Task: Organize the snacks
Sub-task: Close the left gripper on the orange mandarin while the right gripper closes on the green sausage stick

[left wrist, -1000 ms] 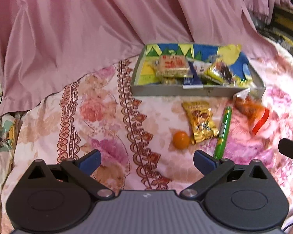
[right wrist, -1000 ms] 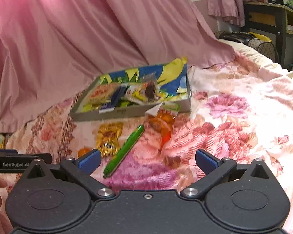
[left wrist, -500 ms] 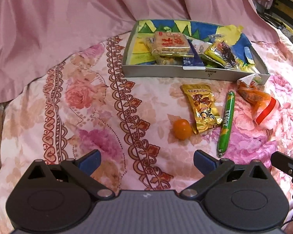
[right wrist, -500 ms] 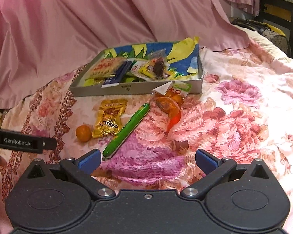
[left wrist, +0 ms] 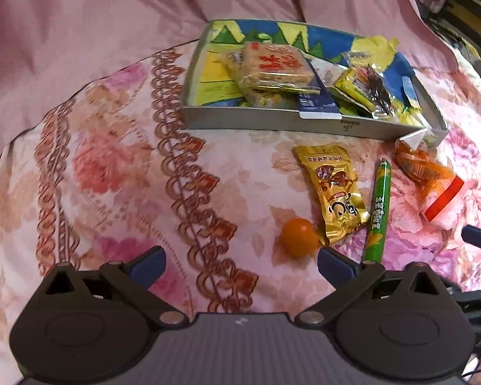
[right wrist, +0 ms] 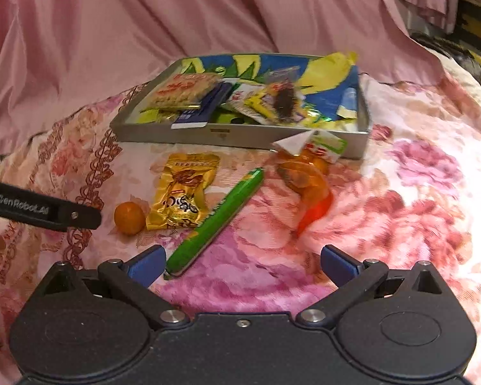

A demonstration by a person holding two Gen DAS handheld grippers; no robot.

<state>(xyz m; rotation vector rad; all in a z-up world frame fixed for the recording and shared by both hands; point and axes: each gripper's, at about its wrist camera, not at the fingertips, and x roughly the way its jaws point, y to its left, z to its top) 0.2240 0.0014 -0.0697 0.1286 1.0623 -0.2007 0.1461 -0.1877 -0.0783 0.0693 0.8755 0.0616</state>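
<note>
Right wrist view puts the green stick snack (right wrist: 215,220) closest to your right gripper (right wrist: 242,264), whose jaws stand wide apart and empty: its near end lies just beside the left finger, its long axis running up and right toward the tray (right wrist: 240,134). Your left gripper (left wrist: 240,263), also spread and empty, sits nearer the orange ball (left wrist: 298,238). Open quilt lies right of the stick.

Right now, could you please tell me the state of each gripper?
Left gripper: open, holding nothing.
Right gripper: open, holding nothing.
</note>
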